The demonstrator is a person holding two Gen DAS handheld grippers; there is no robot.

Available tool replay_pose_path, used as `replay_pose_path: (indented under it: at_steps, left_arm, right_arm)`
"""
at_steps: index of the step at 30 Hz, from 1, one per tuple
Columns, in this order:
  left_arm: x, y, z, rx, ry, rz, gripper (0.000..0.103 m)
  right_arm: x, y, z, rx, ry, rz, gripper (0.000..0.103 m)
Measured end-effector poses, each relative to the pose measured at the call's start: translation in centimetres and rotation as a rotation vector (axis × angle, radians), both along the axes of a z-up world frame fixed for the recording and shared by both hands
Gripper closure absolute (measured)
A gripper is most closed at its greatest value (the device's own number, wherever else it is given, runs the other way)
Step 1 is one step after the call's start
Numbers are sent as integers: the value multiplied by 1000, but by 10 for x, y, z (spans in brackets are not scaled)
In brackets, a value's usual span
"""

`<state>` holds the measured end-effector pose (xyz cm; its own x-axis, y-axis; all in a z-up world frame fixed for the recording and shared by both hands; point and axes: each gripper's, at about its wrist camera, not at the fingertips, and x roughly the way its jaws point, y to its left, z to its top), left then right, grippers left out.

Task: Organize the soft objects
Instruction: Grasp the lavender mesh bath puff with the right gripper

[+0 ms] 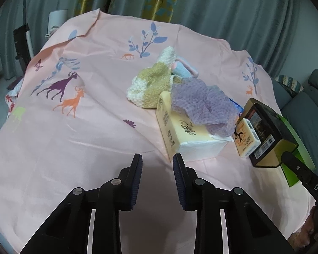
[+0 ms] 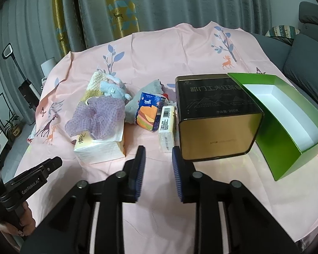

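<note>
Both tongs, left tongs (image 1: 157, 158) and right tongs (image 2: 158, 150), are narrowly parted, grasping nothing. Green box (image 2: 286, 131) is empty; mesh sponge (image 2: 97, 116) and plush items remain unsorted.

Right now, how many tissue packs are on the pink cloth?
3: a large yellow tissue pack under the purple mesh sponge, a blue Tempo pack standing mid-table, and a small pack against the tin. More may be hidden.

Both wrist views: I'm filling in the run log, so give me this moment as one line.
left hand-held gripper: open, empty | right hand-held gripper: open, empty | mesh sponge: on tissue pack | green box: empty
</note>
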<state>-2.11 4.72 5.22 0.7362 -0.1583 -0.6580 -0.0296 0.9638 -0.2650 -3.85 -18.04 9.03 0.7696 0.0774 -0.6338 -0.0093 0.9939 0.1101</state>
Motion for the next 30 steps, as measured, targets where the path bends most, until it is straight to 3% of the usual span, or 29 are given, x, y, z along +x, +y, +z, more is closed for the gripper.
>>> replay_pose_path:
  at_steps: [3,4,6,8,12,14,20,24,29,30]
  left_arm:
    - [-1,2,3,-2,-11,1,72]
    - [-1,3,4,-4,-12,4,72]
    - [0,6,3,-12,-3,27,69]
    - [3,7,0,-9,23,39,51]
    - [4,13,-1,-24,31,58,39]
    - [3,18,2,-27,14,74,20]
    - [3,39,5,-43,28,144,19]
    - [6,59,-1,-103,68,200,19]
    - [7,68,-4,-156,92,200,19]
    - [7,68,-4,-159,92,200,19]
  right_arm:
    - [-1,-1,1,41,2,-2,35]
    - [-2,0,2,58,-3,-2,29]
    - [-3,2,6,82,-11,3,24]
    - [-1,7,10,98,-6,19,18]
    - [4,22,28,110,-14,59,12]
    - [9,29,36,120,-15,89,6]
    - [40,59,52,119,52,180,4]
    - [69,80,53,117,107,232,4]
    - [118,94,26,118,225,196,7]
    - [125,95,18,99,249,180,14]
